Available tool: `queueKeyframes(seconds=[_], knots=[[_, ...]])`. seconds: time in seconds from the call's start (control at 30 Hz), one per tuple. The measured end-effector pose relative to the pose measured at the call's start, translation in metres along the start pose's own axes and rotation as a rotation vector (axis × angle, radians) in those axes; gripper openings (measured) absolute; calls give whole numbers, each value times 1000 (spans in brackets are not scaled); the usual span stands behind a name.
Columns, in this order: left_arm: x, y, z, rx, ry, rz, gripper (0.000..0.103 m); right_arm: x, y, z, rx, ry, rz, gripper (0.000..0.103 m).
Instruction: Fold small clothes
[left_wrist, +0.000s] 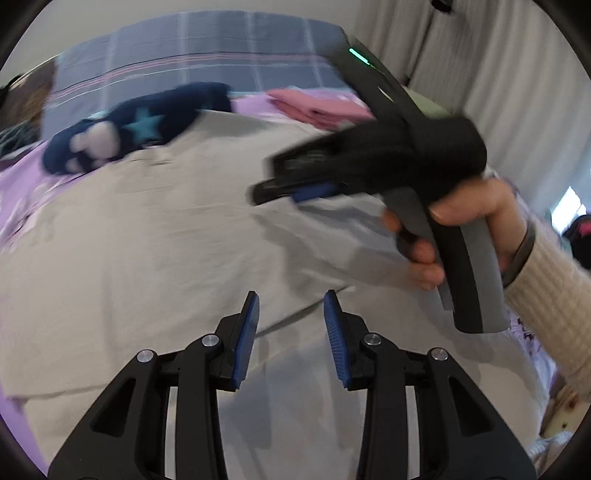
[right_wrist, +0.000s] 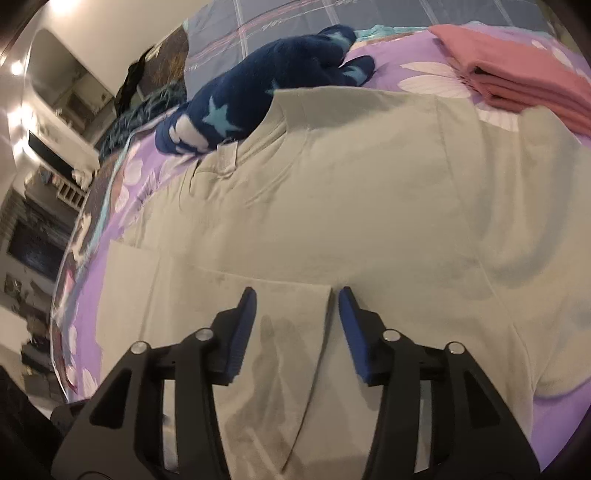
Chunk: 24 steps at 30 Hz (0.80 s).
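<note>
While a purple floral bedsheet (right_wrist: 413, 62) covers the bed w/ white curtains (left_wrist: 498, 74) behind, beige shorts (right_wrist: 351, 184) lie flat across it. Left gripper (left_wrist: 291, 301) & right gripper (right_wrist: 297, 295) both part-open, empty, over the fabric. Navy star garment (right_wrist: 258, 99) and pink folded stack (right_wrist: 517, 81) sit at far edge.

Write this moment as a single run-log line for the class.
stage: folding beige garment on bed | left gripper: open, empty | right gripper: open above garment edge | pink folded pile: set aside
</note>
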<state>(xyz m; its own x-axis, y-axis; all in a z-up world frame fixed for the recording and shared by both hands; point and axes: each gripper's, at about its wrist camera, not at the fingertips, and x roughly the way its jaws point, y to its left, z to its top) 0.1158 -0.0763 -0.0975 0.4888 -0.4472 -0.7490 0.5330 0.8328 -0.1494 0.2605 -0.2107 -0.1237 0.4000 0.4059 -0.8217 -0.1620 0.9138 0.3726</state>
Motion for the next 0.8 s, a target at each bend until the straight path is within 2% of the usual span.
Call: queueKeyframes(seconds=[0.03, 0.1, 0.17, 0.23, 0.4, 0.47, 0.53, 0.63, 0.67, 0.7, 0.77, 0.8], knots=[[13, -7, 4, 15, 19, -1, 37, 2, 2, 2, -35, 22, -7, 10], [29, -13, 8, 27, 43, 17, 36, -3, 0, 4, -45, 32, 14, 6], [40, -13, 15, 39, 53, 56, 9, -14, 0, 12, -45, 18, 39, 6], [34, -8, 30, 5, 43, 28, 0, -29, 2, 20, -67, -10, 59, 6], [-6, -15, 79, 19, -97, -19, 0, -79, 7, 52, -129, -140, 22, 6], [-10, -23, 94, 39, -133, -25, 0, -88, 0, 63, -127, -161, -8, 6], [6, -32, 106, 47, -121, -37, 0, -86, -17, 68, -110, -158, -46, 6], [42, -35, 106, 17, -60, -95, 0, -64, -51, 67, -61, -128, -163, 8], [53, -36, 105, 11, -44, -90, 3, -58, -62, 64, -37, -130, -211, 12], [60, -36, 102, 7, -24, -76, 8, -53, -76, 59, 4, -120, -246, 25], [63, -30, 90, 3, 1, -51, 30, -50, -93, 47, 72, -93, -201, 28], [57, -25, 84, 13, -10, -35, 35, -54, -97, 37, 81, -78, -152, 28]])
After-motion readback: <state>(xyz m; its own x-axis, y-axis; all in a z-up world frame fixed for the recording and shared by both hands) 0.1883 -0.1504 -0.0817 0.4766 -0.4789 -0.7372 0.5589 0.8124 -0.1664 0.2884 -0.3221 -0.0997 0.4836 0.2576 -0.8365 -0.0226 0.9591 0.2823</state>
